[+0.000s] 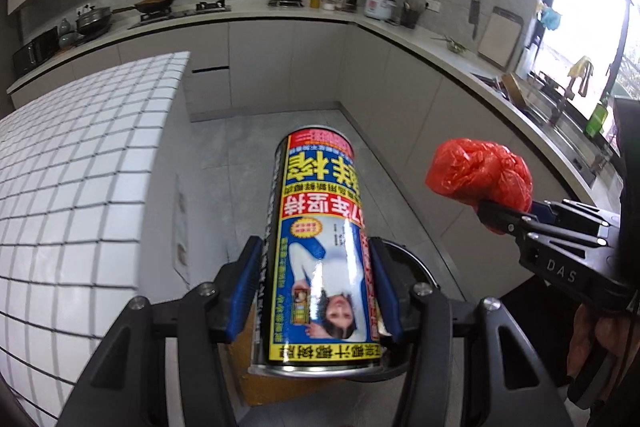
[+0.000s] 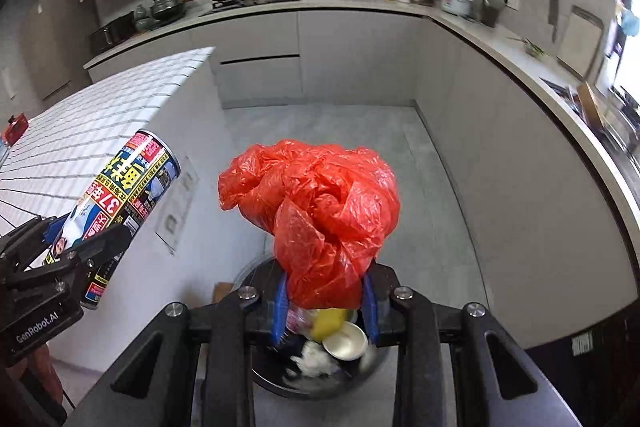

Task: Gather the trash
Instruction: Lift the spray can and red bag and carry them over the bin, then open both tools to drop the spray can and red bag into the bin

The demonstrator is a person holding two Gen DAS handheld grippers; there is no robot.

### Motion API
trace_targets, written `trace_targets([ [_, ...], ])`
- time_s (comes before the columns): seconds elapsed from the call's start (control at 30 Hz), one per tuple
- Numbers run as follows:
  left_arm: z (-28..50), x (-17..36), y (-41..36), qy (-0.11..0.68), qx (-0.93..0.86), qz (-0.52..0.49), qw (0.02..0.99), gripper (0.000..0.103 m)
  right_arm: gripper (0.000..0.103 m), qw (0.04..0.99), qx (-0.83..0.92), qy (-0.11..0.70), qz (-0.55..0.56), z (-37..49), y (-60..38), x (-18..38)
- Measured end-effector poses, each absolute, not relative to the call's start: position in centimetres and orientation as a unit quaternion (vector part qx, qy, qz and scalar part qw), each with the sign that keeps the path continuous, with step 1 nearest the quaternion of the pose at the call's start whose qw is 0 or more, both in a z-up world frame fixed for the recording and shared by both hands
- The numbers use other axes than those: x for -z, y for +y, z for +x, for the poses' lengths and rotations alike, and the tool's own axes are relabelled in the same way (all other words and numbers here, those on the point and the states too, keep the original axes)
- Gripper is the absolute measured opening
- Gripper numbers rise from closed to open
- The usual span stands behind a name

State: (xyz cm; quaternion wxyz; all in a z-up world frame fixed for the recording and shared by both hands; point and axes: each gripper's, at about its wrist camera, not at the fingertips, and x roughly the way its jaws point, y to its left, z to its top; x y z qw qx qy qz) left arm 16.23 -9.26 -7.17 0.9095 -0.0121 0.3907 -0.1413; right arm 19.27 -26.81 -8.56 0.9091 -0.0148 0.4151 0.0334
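My left gripper [image 1: 316, 247] is shut on a tall drink can [image 1: 320, 239] with a yellow, red and blue label, its blue pads pressed on both sides. In the right wrist view the can [image 2: 128, 195] tilts at the left in that gripper [image 2: 92, 243]. My right gripper [image 2: 326, 291] is shut on a crumpled red plastic bag [image 2: 316, 203], and both also show at the right of the left wrist view, bag [image 1: 476, 171] and gripper [image 1: 496, 215]. Directly below the bag stands a round black bin [image 2: 250, 273] holding a white cup [image 2: 345, 345], something yellow and white tissue. Its rim [image 1: 412, 263] peeks from behind the can.
A white-tiled island [image 1: 80, 167] rises at the left. An L-shaped kitchen counter [image 1: 280, 15] with a stove, pans and a rice cooker [image 1: 379, 3] runs along the back and right, ending at a sink [image 1: 560, 107] under a window. Grey floor [image 2: 340, 131] lies between. A hand [image 1: 592, 339] holds the right gripper.
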Motion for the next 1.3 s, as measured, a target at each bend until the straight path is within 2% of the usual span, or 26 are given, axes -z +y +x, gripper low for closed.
trace_targets([
  [0.23, 14.5, 9.6, -12.5, 0.407, 0.148, -0.006, 0.901, 0.054, 0.032, 0.899, -0.039, 0.437, -0.011, 17.4, -29.8, 12.2],
  [0.5, 13.1, 14.0, -14.5, 0.429, 0.142, -0.018, 0.892, 0.054, 0.032, 0.880, -0.058, 0.470, -0.034, 17.5, -31.3, 18.9],
  [0.83, 13.5, 16.2, -15.9, 0.440, 0.136, -0.031, 0.887, 0.054, 0.032, 0.871, -0.079, 0.482, -0.046, 18.2, -31.7, 21.8],
  [0.9, 14.0, 16.9, -15.4, 0.436, 0.136, -0.049, 0.888, 0.058, 0.032, 0.868, -0.093, 0.485, -0.056, 18.6, -31.2, 22.6],
  [0.93, 14.3, 17.3, -15.0, 0.434, 0.120, -0.048, 0.892, 0.066, 0.034, 0.863, -0.103, 0.490, -0.065, 18.8, -30.9, 23.4],
  [0.97, 14.5, 17.5, -14.3, 0.427, 0.102, -0.048, 0.897, 0.082, 0.053, 0.856, -0.119, 0.495, -0.084, 19.3, -30.3, 24.6],
  [1.0, 14.8, 17.7, -13.6, 0.424, 0.099, -0.056, 0.898, 0.084, 0.086, 0.850, -0.119, 0.501, -0.107, 19.9, -29.8, 26.2],
  [1.03, 15.1, 17.8, -12.8, 0.428, 0.083, -0.057, 0.898, 0.084, 0.092, 0.847, -0.116, 0.504, -0.121, 20.1, -29.5, 27.1],
  [1.13, 15.1, 18.0, -12.2, 0.431, 0.078, -0.054, 0.898, 0.084, 0.092, 0.844, -0.134, 0.506, -0.116, 20.0, -29.4, 29.1],
  [1.3, 14.5, 18.6, -13.0, 0.443, 0.072, -0.037, 0.893, 0.084, 0.092, 0.850, -0.125, 0.504, -0.087, 19.4, -30.5, 29.1],
])
